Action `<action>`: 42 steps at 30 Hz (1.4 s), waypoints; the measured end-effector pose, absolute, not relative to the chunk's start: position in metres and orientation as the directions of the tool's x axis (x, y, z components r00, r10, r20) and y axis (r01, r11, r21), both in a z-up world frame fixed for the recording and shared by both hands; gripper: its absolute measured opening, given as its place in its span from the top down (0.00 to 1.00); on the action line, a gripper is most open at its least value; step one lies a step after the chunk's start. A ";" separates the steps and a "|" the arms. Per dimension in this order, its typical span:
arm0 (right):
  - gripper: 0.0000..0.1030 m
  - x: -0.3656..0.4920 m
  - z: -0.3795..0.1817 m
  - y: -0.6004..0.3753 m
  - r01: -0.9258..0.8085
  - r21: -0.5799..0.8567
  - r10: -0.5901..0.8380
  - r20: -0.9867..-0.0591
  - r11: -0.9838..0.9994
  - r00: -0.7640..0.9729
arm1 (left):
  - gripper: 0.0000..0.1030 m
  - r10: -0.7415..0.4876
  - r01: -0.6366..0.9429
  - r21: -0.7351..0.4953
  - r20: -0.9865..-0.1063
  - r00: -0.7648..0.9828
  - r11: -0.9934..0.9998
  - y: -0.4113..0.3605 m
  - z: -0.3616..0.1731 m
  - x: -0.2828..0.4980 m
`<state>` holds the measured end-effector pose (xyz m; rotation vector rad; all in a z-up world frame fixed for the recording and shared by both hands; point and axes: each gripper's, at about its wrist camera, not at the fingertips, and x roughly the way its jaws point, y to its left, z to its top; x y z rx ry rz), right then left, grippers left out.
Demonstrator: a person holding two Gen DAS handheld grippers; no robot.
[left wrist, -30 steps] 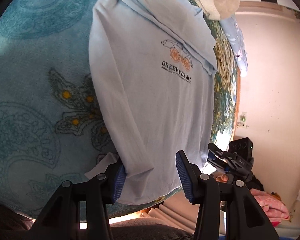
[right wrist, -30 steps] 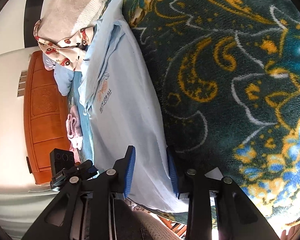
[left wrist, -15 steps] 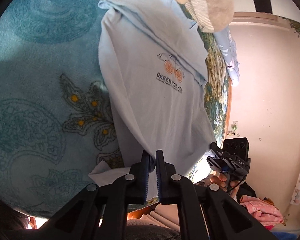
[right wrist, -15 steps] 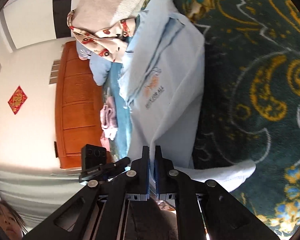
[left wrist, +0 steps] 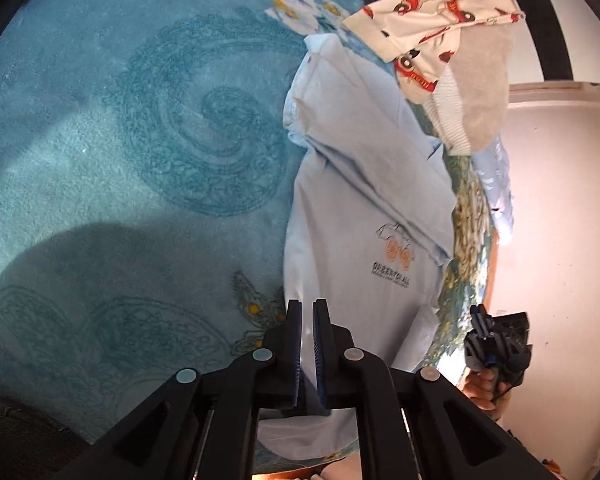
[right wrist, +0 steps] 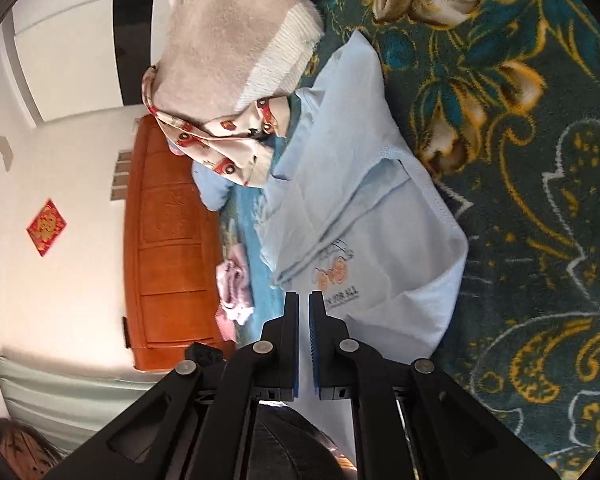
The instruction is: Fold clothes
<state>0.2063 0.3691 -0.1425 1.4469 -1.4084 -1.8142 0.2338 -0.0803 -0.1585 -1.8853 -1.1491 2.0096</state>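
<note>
Hem lifted since before; both hand-held grippers, left (left wrist: 307, 312) and right (right wrist: 303, 304), clamped on shirt (left wrist: 352, 208) hem.

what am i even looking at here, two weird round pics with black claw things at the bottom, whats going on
No robot here: a person holds a two-finger gripper in each hand, and each gripper carries a fisheye camera looking along its fingers, hence the round pictures.

One picture is from the left gripper, the other from the right gripper. Both have pinched the hem of a light blue T-shirt, partly folded on a teal patterned blanket; the left one's jaws are easing open slightly, with cloth between them.

Beyond the shirt lies a pile of clothes: a car-print garment under a beige sweater. The left view also shows the right gripper held in a hand.
</note>
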 end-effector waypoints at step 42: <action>0.97 0.153 -0.162 0.367 -0.313 0.895 -0.800 -0.431 -0.318 -0.418 | 0.95 0.572 0.431 -0.656 -0.754 -0.325 -0.620 -0.109 -0.165 0.215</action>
